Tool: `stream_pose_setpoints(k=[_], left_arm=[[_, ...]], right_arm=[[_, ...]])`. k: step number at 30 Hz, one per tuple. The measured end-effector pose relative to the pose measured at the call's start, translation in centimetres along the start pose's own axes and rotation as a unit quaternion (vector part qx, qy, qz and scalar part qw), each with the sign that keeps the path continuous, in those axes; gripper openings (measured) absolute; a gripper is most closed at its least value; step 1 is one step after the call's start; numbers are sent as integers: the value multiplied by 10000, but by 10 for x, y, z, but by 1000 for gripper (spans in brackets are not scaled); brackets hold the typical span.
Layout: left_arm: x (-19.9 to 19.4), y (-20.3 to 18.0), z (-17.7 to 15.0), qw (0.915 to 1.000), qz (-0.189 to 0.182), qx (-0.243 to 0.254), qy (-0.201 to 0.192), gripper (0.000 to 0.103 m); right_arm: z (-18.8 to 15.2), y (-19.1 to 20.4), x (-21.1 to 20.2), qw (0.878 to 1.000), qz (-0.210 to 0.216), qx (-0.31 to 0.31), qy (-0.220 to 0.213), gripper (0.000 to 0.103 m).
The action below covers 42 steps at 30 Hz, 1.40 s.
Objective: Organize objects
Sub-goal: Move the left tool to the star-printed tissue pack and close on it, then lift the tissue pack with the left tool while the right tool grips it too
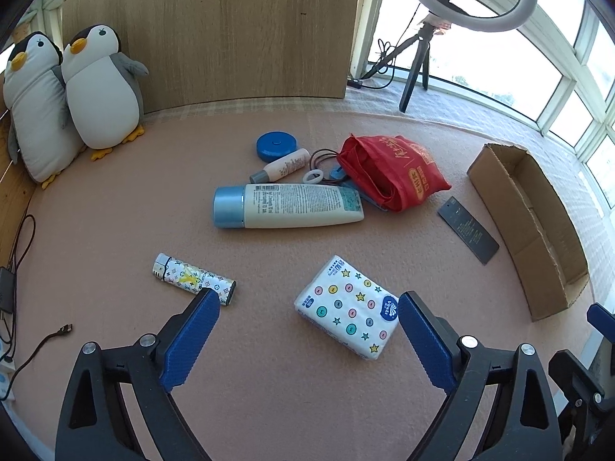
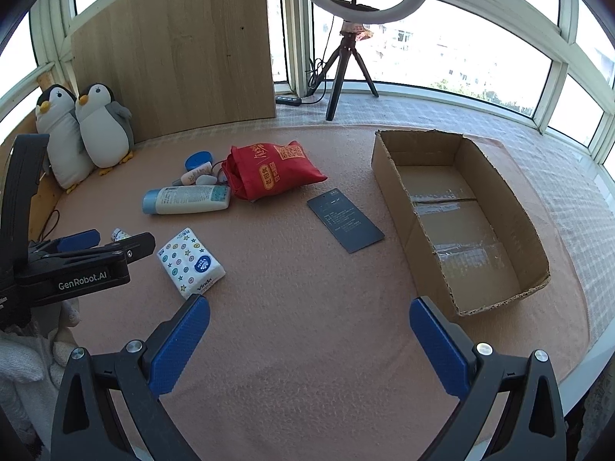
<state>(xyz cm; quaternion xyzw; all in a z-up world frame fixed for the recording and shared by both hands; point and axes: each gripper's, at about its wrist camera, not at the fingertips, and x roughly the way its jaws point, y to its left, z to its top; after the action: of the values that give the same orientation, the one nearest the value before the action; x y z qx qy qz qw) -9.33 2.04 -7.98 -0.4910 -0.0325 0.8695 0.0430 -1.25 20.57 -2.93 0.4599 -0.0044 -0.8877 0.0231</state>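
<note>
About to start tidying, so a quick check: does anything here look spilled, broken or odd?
Nothing spilled. The cardboard box has ragged, torn rims, and the lotion bottle lies on its side among loose clutter.

Your left tongs (image 1: 309, 309) and right tongs (image 2: 309, 317) share one build: black plastic arms with triangular cut-outs, silver round screws at the joints, and blue ribbed pads (image 2: 178, 345); white "GenRobot.AI" lettering marks the left one's black side
</note>
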Motion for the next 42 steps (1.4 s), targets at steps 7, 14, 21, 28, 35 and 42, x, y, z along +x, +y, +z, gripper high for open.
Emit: stream_pose_setpoints(k=[7,14,21,28,35,42], left_arm=[[30,-8,11,9995,-168,-23,271,79],[61,-18,14,9982,-237,100,546,62],[72,-24,10,9974,-373,155,598,53],[70,-33,0,9957,-631,311,604,51],[69,-48,-23,9916,-913,564,724,51],[39,-27,-29,9954,-832,288,370,56]], right_arm=[[-1,-8,5,9999,34,82,106,103],[-3,-17,10,9997,-13,163,160,103],[-4,-26,12,9995,-58,234,199,103],[-4,-30,15,9993,-44,293,238,103],[-5,-30,22,9989,81,331,329,103],[-4,-33,37,9976,340,380,463,103]])
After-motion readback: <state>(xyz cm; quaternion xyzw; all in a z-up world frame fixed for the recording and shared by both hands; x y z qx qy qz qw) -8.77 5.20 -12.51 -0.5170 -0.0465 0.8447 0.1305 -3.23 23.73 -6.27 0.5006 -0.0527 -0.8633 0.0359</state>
